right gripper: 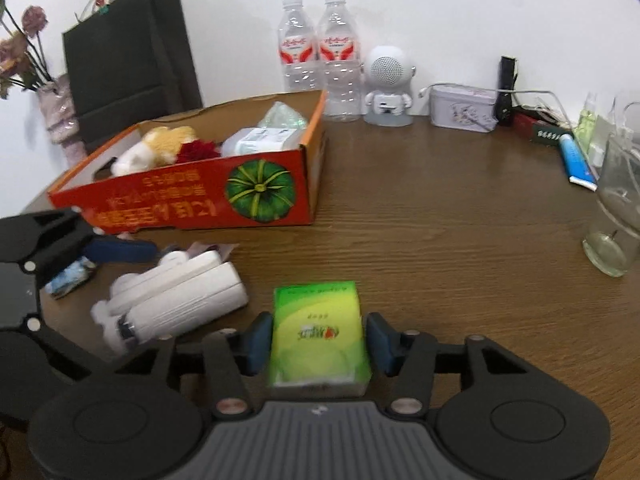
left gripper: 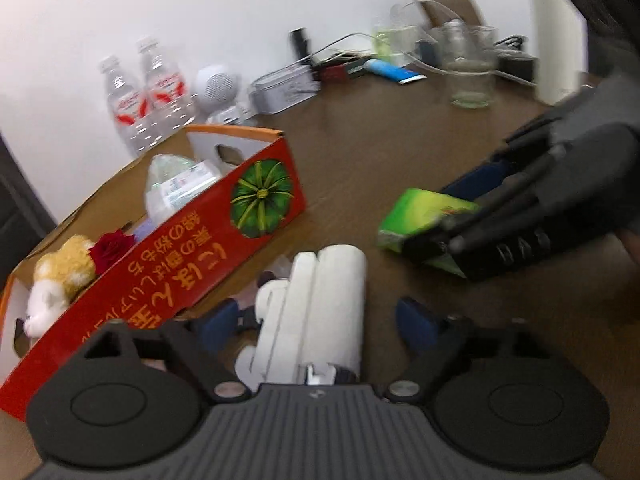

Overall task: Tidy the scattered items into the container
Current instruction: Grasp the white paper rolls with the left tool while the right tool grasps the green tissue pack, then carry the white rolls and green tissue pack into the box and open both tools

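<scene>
Green pack [right gripper: 318, 332] sits clamped between right gripper [right gripper: 318, 346] pads, long axis along the fingers; box [right gripper: 180, 204] lies far-left. White roller [left gripper: 320, 312] lies lengthwise between left gripper [left gripper: 320, 324] fingers, apart, not pressing, just right of box.

Each camera sits low on its own gripper and looks forward and down at the brown table [right gripper: 440, 216], very close. The left one is tipped sideways, so the wall looks slanted. The right one looks straight. Both see the red box [left gripper: 192, 248], the white roller [right gripper: 180, 296] and the two water bottles [right gripper: 320, 56]
</scene>
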A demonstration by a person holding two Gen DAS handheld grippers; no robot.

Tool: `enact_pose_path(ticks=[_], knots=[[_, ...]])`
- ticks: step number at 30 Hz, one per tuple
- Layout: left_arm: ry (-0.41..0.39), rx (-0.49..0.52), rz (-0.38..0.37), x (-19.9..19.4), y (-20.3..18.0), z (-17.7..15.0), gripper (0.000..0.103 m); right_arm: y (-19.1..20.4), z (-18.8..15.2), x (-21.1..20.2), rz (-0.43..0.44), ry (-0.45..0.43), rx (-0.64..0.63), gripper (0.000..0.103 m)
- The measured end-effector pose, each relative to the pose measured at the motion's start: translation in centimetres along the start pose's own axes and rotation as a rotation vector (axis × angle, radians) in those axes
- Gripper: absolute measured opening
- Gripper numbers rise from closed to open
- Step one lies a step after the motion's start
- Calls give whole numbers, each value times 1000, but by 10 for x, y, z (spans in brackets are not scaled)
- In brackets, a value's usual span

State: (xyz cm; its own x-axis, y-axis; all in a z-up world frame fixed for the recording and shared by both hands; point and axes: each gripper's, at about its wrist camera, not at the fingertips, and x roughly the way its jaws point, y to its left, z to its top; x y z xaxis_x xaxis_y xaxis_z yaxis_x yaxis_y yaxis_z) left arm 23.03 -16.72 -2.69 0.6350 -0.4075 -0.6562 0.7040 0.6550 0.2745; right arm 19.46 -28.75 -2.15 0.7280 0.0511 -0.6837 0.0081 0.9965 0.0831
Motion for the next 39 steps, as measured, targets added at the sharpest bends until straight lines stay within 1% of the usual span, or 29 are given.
enact_pose_path(ticks=[1,3,4,5,7,9,11,13,15,17,18,19,20,21,23,25,26,27,28,29,30,31,32,33,34,36,37,38,39], knots=[[19,-38,-1,1,2,4,60,3,-2,1,-18,-6,-26,44],[45,-97,-6,-1,4,7,59,8,-6,1,-42,-26,-60,44],[51,-115,0,-5,4,5,59,8,-6,0,-45,-28,-58,44],[45,-141,27,-14,0,3,59,8,-6,-2,-45,-28,-52,43],[-3,-205,84,-42,-4,-2,58,5,-5,-9,-33,-50,-27,43],[-50,-292,76,-72,6,-3,57,2,0,-21,-7,-79,2,43],[-104,-374,65,-103,30,2,54,4,9,-42,22,-119,26,43],[-144,-458,75,-125,63,14,54,9,30,-66,71,-177,34,43],[-155,-505,120,-133,96,29,54,19,60,-80,105,-225,9,43],[-132,-566,168,-123,134,43,54,31,97,-74,128,-239,-32,43],[-105,-600,187,-111,155,50,54,37,117,-62,134,-222,-48,43],[-70,-632,191,-97,172,55,54,44,136,-43,139,-185,-57,43],[-31,-660,188,-81,186,57,54,50,154,-21,147,-135,-58,43],[26,-703,177,-58,203,58,54,56,167,3,157,-79,-57,43],[124,-740,150,-15,221,57,54,67,183,50,166,35,-52,43],[199,-762,136,20,230,51,55,75,186,86,153,133,-41,43],[197,-730,160,31,230,51,55,78,184,99,141,169,-36,43],[216,-692,206,41,228,54,55,80,181,111,121,205,-35,43],[246,-697,230,48,228,53,54,82,178,121,103,235,-36,44],[267,-705,232,56,230,51,55,82,173,129,91,253,-25,44],[297,-710,212,68,231,50,61,81,169,137,76,273,0,45],[323,-705,194,76,231,50,62,78,167,145,57,298,31,45],[333,-704,189,80,231,49,62,73,166,151,45,319,61,51],[323,-708,181,78,231,48,65,68,165,152,50,332,86,61],[310,-713,164,71,231,47,68,64,166,150,71,331,102,61],[264,-719,141,51,234,50,89,58,170,137,125,317,117,63],[241,-727,152,36,237,53,95,56,173,130,138,318,121,64],[223,-734,162,23,242,53,102,56,177,124,129,319,125,75],[209,-739,171,7,245,56,103,57,181,118,100,319,122,86]])
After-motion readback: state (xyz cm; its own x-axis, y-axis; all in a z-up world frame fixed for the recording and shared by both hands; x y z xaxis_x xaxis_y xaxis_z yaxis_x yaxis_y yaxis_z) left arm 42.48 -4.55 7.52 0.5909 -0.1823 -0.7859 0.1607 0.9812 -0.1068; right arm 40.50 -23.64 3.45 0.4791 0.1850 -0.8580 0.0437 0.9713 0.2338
